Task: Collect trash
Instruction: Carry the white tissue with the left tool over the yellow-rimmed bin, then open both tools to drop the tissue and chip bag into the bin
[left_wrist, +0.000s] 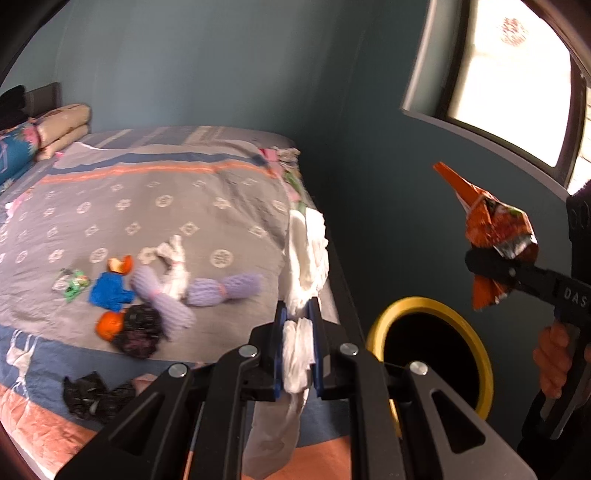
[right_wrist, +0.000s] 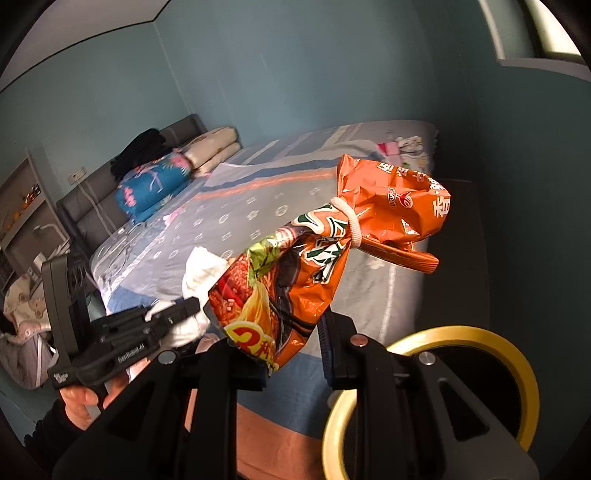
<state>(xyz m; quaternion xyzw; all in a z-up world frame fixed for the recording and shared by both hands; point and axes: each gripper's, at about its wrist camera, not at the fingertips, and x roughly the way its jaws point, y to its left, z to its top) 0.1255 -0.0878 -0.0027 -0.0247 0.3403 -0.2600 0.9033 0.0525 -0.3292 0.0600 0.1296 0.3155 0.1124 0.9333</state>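
Both loaded: left gripper (left_wrist: 298, 343) fingers clamp tissue (left_wrist: 306, 254), right gripper (right_wrist: 295, 354) fingers pinch noodle bag (right_wrist: 332, 251). Bin (left_wrist: 484, 373) sits low and right beside bed (left_wrist: 155, 206); right hand nearer.

Bin (left_wrist: 484, 369) partly behind gripper

Trash held aloft and scattered on a bed, bin beside it.
Crumpled white tissue (left_wrist: 306, 251) pinched upright; orange noodle wrapper (right_wrist: 325, 251), tied with a white band (neck cinched), raised above a black bin with a yellow rim (left_wrist: 432, 306). On the bedspread: purple foam nets (left_wrist: 221, 288), blue scrap (left_wrist: 109, 291), black bags (left_wrist: 92, 397).
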